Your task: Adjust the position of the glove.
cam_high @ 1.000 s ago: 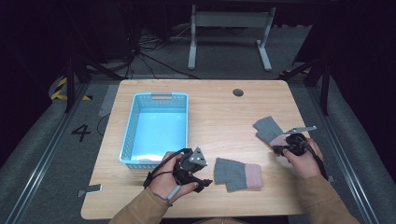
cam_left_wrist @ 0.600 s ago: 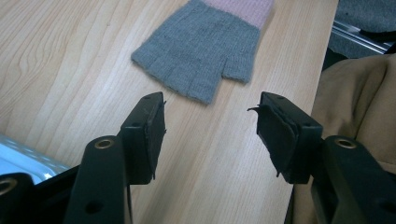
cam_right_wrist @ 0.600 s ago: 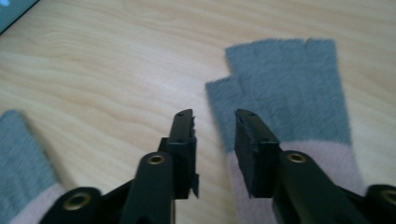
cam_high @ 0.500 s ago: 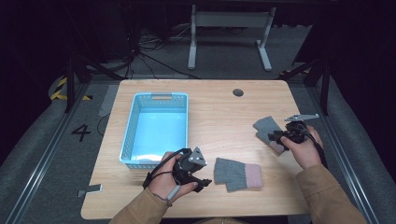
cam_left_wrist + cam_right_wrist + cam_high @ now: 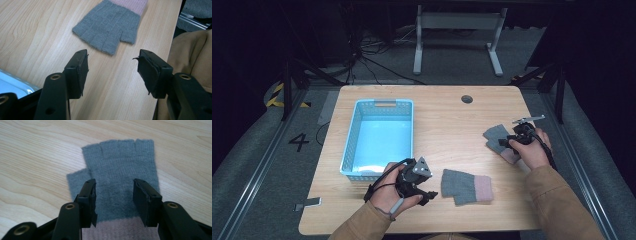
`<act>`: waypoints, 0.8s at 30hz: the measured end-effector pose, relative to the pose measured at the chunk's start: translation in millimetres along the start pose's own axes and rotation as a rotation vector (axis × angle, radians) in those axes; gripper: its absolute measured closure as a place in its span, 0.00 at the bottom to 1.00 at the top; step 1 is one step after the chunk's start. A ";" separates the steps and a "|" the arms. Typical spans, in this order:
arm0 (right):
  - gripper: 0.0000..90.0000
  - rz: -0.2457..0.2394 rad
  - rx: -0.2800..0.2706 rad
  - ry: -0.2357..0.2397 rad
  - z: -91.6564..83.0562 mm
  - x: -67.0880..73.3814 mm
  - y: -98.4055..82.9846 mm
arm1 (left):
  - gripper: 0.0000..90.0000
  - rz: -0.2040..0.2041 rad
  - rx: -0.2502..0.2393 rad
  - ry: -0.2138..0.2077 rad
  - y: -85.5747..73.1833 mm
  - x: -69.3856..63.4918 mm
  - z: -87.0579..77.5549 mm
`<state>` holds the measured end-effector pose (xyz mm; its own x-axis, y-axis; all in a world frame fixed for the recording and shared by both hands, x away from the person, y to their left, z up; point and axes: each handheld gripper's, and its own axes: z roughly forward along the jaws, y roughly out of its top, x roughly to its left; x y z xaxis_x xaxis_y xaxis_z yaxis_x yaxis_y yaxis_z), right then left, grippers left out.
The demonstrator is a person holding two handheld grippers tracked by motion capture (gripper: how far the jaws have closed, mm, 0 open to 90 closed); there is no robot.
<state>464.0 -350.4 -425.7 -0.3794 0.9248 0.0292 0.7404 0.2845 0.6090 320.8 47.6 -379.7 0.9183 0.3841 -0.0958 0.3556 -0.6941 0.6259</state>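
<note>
Two grey fingerless gloves with pink cuffs lie flat on the wooden table (image 5: 447,120). One glove (image 5: 466,186) (image 5: 112,25) sits near the front edge, a little ahead of my left gripper (image 5: 428,192) (image 5: 112,68), which is open and holds nothing. The other glove (image 5: 498,137) (image 5: 120,172) lies at the right side. My right gripper (image 5: 507,142) (image 5: 114,200) hovers low over its palm, jaws open on either side of the knit, nothing pinched.
A light blue plastic basket (image 5: 353,134) stands on the left half of the table, close behind my left hand. A dark round hole (image 5: 467,99) marks the far edge. A tan sleeve (image 5: 192,50) lies right of the left gripper.
My right gripper has moved forward and left onto the right-hand glove. The left gripper and the front glove have stayed put.
</note>
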 end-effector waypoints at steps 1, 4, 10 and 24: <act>0.61 0.000 0.003 -0.004 1.4 -1.4 -0.3 | 0.48 -0.001 0.001 0.000 0.0 -0.1 -0.1; 0.63 -0.003 0.024 -0.010 5.6 -4.3 -1.6 | 0.48 -0.001 0.001 0.000 0.0 -0.2 -0.1; 0.72 -0.036 0.057 -0.040 10.6 0.3 -2.3 | 0.48 0.001 -0.004 0.000 0.0 -0.2 -0.7; 0.96 -0.076 0.070 -0.018 1.9 11.7 1.3 | 0.48 -0.007 -0.006 0.001 -1.3 2.1 -1.7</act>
<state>461.6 -338.7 -426.1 -0.4265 0.9040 -0.0291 0.7474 0.3703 0.5516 321.9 50.4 -379.4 0.9158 0.3891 -0.0995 0.3607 -0.6878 0.6299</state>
